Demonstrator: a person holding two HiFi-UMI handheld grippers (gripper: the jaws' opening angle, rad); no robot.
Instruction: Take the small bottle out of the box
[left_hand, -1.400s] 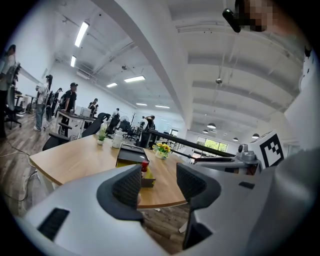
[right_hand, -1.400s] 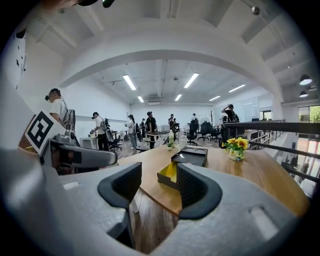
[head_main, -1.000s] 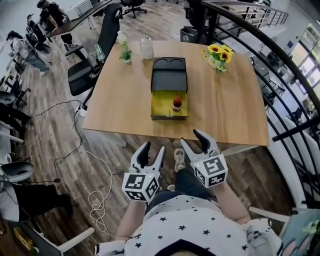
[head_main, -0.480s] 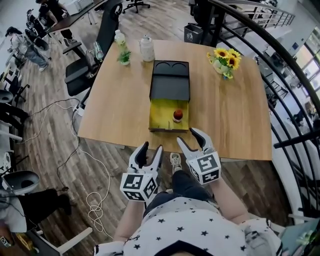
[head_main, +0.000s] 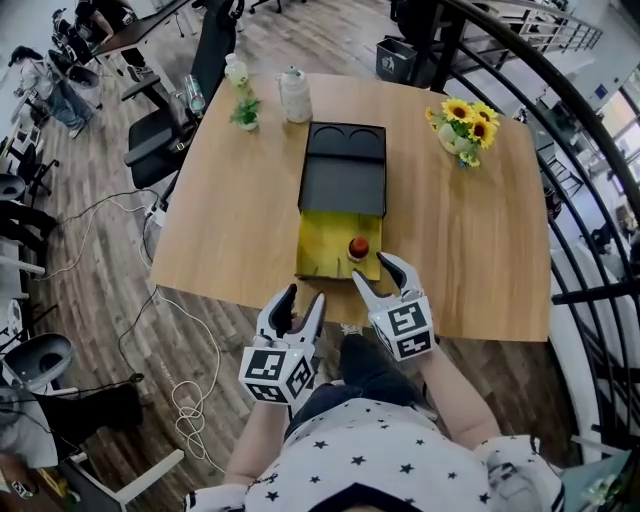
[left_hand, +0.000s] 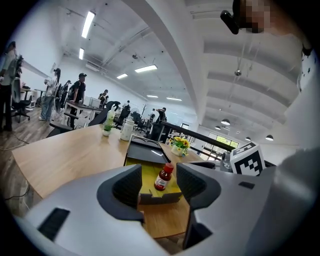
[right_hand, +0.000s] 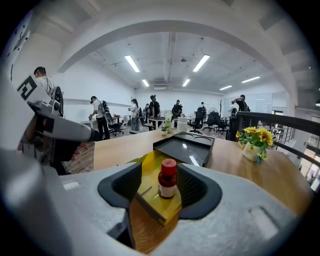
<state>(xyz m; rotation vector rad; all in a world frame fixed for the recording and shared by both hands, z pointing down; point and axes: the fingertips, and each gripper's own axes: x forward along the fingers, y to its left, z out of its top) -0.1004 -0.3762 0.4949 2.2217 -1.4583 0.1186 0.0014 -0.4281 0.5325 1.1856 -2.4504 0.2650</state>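
A small bottle (head_main: 357, 248) with a red cap and dark contents stands upright in the yellow open tray of a box (head_main: 324, 250), whose black lid (head_main: 345, 170) lies flat behind it. The same bottle (right_hand: 167, 179) shows between the jaws in the right gripper view and the bottle (left_hand: 163, 177) in the left gripper view. My right gripper (head_main: 381, 277) is open at the table's near edge, just short of the box. My left gripper (head_main: 297, 309) is open, lower and to the left, off the table.
On the wooden table (head_main: 220, 210) stand a white jug (head_main: 293, 95), a small plant with a bottle (head_main: 240, 95) and a sunflower vase (head_main: 463, 125). A black railing (head_main: 560, 200) runs on the right. Office chairs (head_main: 175, 120) and floor cables (head_main: 150, 280) lie on the left.
Both grippers have moved forward toward the table. The right gripper has come close to the box's near edge. The bottle and box have not moved.
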